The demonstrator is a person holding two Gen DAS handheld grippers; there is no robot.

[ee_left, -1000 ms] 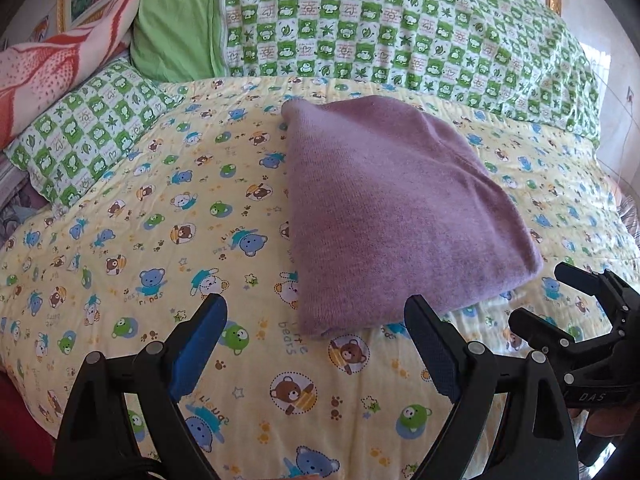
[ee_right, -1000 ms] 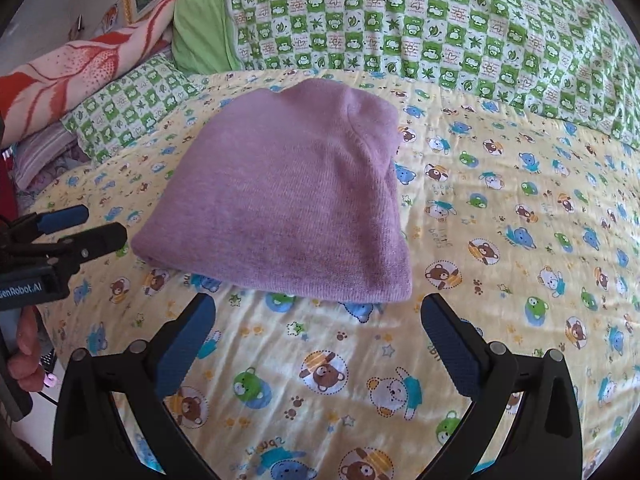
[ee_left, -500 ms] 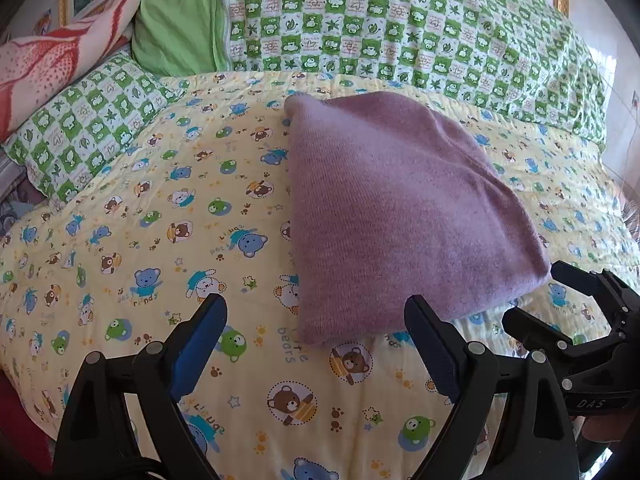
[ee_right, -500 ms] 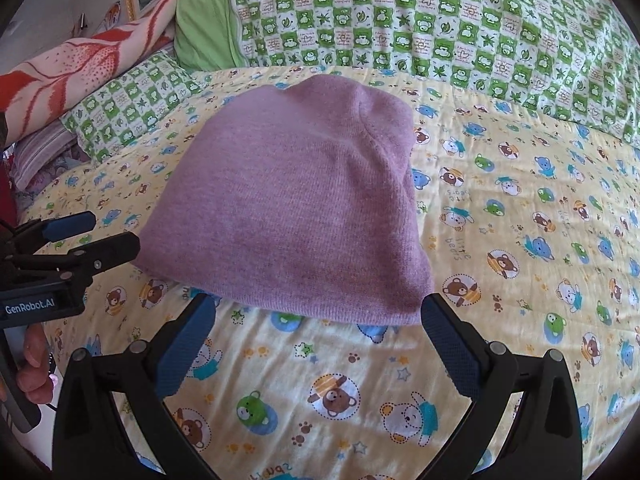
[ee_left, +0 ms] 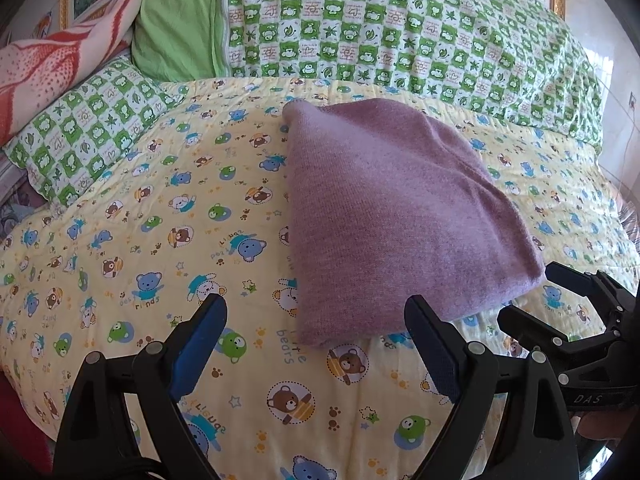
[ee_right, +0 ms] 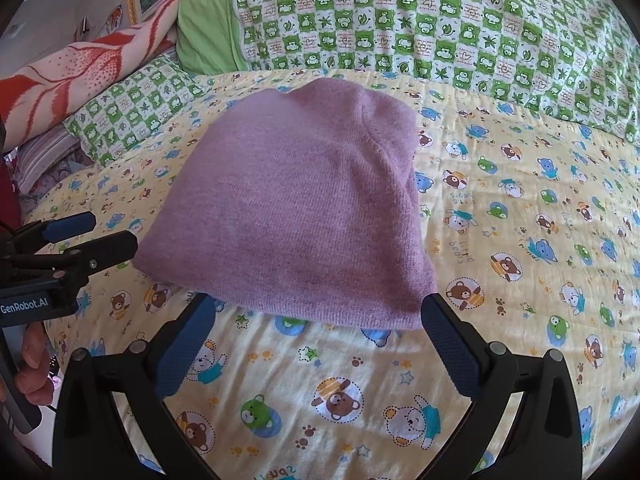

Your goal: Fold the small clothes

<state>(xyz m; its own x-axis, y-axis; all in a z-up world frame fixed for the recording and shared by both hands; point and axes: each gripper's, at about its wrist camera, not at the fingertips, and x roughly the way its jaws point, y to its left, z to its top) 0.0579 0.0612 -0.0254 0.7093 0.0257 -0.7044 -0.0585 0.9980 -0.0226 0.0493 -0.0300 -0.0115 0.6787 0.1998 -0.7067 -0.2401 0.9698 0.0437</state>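
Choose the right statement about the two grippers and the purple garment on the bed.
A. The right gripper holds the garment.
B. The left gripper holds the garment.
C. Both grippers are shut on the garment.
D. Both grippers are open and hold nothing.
D: the left gripper and the right gripper both stand wide open just short of the purple garment, which lies free on the bed sheet.

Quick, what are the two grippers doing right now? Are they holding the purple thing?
Left gripper: open, holding nothing, just short of the purple knitted garment.
Right gripper: open, holding nothing, at the garment's near edge.
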